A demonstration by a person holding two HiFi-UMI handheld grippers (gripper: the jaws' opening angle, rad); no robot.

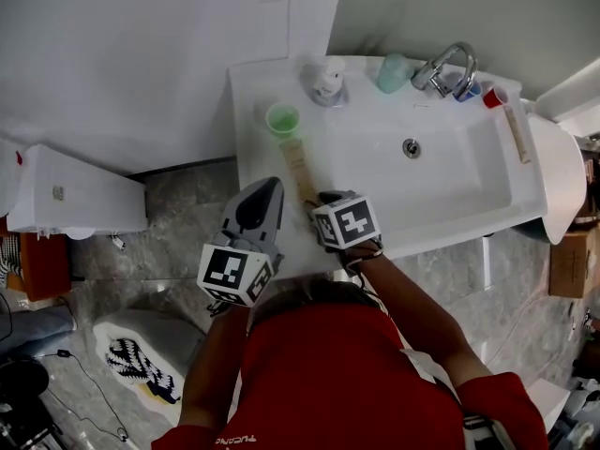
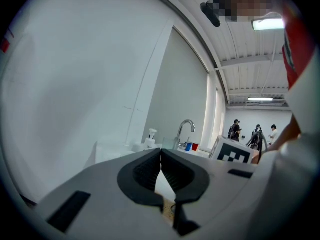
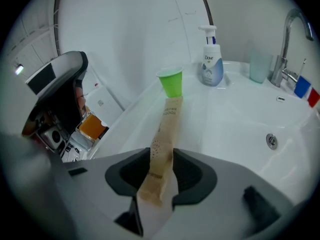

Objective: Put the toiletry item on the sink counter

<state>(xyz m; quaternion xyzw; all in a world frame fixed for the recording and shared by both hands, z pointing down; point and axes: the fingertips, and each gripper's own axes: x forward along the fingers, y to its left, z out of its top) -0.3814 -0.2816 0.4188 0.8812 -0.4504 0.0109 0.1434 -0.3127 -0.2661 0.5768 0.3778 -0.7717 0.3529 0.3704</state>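
Observation:
A long tan paper toothbrush packet (image 1: 298, 169) (image 3: 165, 134) lies flat on the white sink counter (image 1: 255, 162), left of the basin, pointing toward a green cup (image 1: 282, 119) (image 3: 171, 82). My right gripper (image 1: 319, 199) (image 3: 161, 158) tilts down over the packet's near end. Its jaws stand apart on either side of the packet without pressing it. My left gripper (image 1: 271, 186) (image 2: 161, 152) hovers just left of it at the counter's front edge, about level, its tips together and nothing between them.
A white soap dispenser (image 1: 328, 82) (image 3: 212, 64), a teal tumbler (image 1: 394, 73) and the chrome faucet (image 1: 448, 68) (image 3: 287, 44) line the back of the sink. Small blue (image 1: 469, 90) and red (image 1: 493, 97) cups stand right of the faucet. A white toilet tank (image 1: 75, 195) is at the left.

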